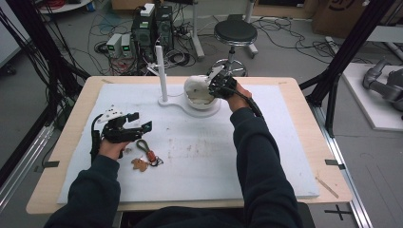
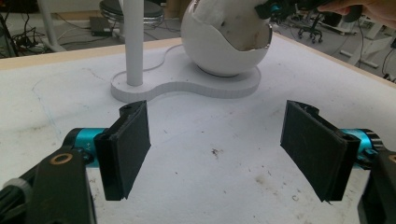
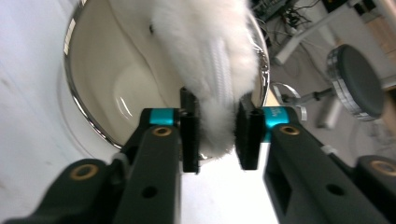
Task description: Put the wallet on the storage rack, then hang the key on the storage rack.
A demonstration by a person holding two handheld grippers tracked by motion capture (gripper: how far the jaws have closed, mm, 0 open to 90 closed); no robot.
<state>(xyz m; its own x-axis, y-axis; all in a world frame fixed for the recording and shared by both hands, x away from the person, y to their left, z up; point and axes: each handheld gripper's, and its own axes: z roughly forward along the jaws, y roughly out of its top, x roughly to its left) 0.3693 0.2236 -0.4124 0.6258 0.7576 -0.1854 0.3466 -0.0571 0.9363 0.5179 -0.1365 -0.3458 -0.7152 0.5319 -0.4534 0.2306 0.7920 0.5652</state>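
A white egg-shaped bowl (image 1: 196,95) (image 2: 219,51) (image 3: 102,70) stands on a flat white base (image 1: 177,102) at the far middle of the mat. My right gripper (image 1: 216,86) (image 3: 218,135) hangs over the bowl's rim, its jaws pinching a fluffy white cloth (image 3: 210,51) (image 2: 208,11) that droops into the bowl. My left gripper (image 1: 140,124) (image 2: 215,149) rests low at the left of the mat. Its jaws stand wide open with nothing between them.
A white post (image 1: 161,71) (image 2: 133,42) rises from the base left of the bowl. A key ring with an orange tag (image 1: 146,153) and a small brown piece (image 1: 139,165) lie just right of my left hand. A stool (image 1: 235,33) stands beyond the table.
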